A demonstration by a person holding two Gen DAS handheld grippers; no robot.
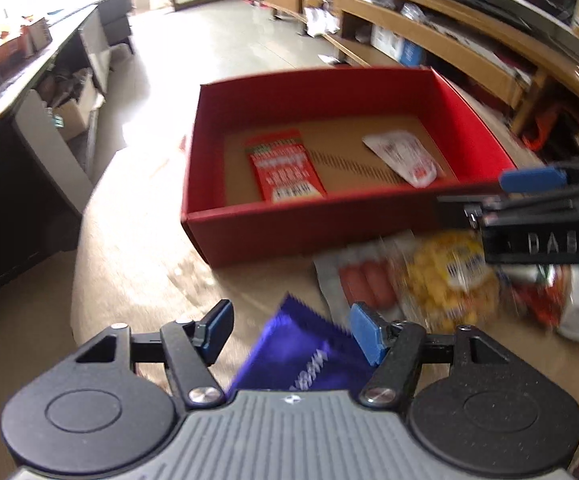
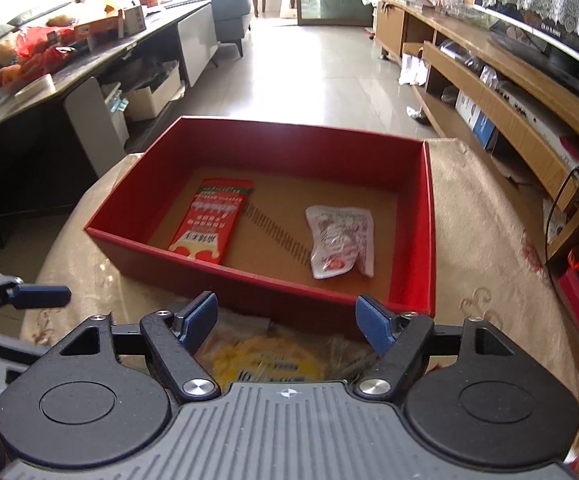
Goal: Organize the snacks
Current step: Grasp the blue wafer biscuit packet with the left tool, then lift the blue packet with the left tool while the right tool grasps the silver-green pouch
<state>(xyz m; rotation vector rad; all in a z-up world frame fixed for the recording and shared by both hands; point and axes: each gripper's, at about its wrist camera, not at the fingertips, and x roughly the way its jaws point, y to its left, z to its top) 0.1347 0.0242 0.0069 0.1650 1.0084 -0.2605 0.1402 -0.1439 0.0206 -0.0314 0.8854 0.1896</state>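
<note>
The left gripper tilted steeply downward, its jaws spread. A glossy purple packet with a saw-toothed top edge lay between them. It brushed the blue pad of the right-hand finger, and a clear gap stood at the other pad. The motion blur hid whether the packet was gripped.

The right gripper also pointed down, its jaws spread wide above a clear crinkly bag of yellow puffed snacks, without touching it.

Just beside that bag, in the left wrist view, lay a see-through vacuum pack of reddish sausages and further red and white wrappers, blurred.

All of this rested on a counter covered with a beige cloth patterned with faint swirls.

Beyond the snacks stood a shallow rectangular red cardboard box with a plain brown floor. Inside it, well apart, lay a flat red sachet with white printing on the left and a wrinkled white pouch with red printing on the right.
</note>
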